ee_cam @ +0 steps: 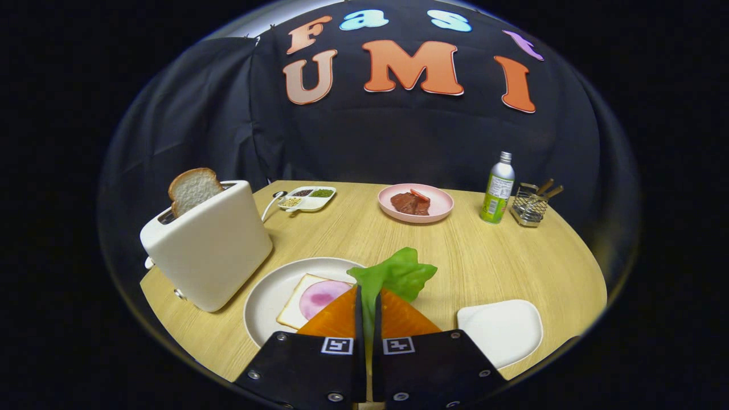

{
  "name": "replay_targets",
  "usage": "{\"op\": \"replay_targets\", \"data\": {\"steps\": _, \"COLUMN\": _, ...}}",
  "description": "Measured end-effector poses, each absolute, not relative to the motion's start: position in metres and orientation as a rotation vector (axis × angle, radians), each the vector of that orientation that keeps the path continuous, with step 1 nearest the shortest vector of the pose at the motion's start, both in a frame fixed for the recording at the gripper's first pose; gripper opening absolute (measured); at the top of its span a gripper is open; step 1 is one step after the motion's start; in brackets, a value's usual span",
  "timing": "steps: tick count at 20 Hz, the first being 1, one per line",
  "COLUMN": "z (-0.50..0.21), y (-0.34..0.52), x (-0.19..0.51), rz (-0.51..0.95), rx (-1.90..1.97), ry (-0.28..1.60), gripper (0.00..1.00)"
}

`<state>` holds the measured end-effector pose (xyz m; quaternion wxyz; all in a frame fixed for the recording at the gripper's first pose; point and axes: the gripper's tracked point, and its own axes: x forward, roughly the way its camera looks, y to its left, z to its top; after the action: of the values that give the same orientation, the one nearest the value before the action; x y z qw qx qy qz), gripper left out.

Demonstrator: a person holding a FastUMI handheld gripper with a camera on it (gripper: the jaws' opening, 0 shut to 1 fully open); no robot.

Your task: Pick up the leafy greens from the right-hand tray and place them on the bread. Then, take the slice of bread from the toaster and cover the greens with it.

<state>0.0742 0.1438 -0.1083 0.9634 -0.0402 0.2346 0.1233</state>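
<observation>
A: What is held between the fingers?

B: The leafy greens [396, 275] are pinched at the stem by the gripper [368, 296], its two fingers drawn in narrow against the leaf. The stem is hidden in the slit between them; only the ruffled top is seen, raised over the table.

A: And the bread?

B: A slice of bread [304, 304] with a pink round of ham [323, 296] is laid on the round plate [267, 299], just ahead of the fingers on the left. Its near corner is covered by the left finger. The second slice of bread [193, 189] is seen standing in the toaster [208, 247], its lower half sunk in the slot.

A: The right-hand tray?

B: The white tray [504, 330] is set beside the right finger; its near edge is cut off.

A: Anything farther back?

B: A pink plate [441, 208] with reddish-brown food, which cannot be made out clearly, a divided dish [308, 199] of small fillings, a bottle [498, 191], and a wire holder [529, 208] whose contents are too small to be told.
</observation>
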Motion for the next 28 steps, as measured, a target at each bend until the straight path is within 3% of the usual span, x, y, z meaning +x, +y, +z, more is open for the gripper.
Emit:
{"op": "replay_targets", "data": {"steps": 13, "z": -0.138, "y": 0.200, "x": 0.071, "rz": 0.353, "rx": -0.068, "ry": 0.546, "gripper": 0.05}}
{"op": "replay_targets", "data": {"steps": 16, "z": -0.142, "y": 0.198, "x": 0.069, "rz": 0.345, "rx": -0.085, "ry": 0.553, "gripper": 0.11}}
{"op": "replay_targets", "data": {"steps": 17, "z": -0.142, "y": 0.198, "x": 0.068, "rz": 0.342, "rx": -0.091, "ry": 0.554, "gripper": 0.18}}
{"op": "replay_targets", "data": {"steps": 20, "z": -0.143, "y": 0.192, "x": 0.067, "rz": 0.317, "rx": -0.111, "ry": 0.554, "gripper": 0.29}}
{"op": "replay_targets", "data": {"steps": 24, "z": -0.139, "y": 0.187, "x": 0.066, "rz": 0.295, "rx": -0.112, "ry": 0.552, "gripper": 0.56}}
{"op": "replay_targets", "data": {"steps": 25, "z": -0.138, "y": 0.186, "x": 0.066, "rz": 0.288, "rx": -0.112, "ry": 0.547, "gripper": 0.68}}
{"op": "replay_targets", "data": {"steps": 27, "z": -0.133, "y": 0.185, "x": 0.067, "rz": 0.279, "rx": -0.111, "ry": 0.536, "gripper": 0.83}}
{"op": "replay_targets", "data": {"steps": 28, "z": -0.132, "y": 0.185, "x": 0.066, "rz": 0.276, "rx": -0.108, "ry": 0.532, "gripper": 0.85}}
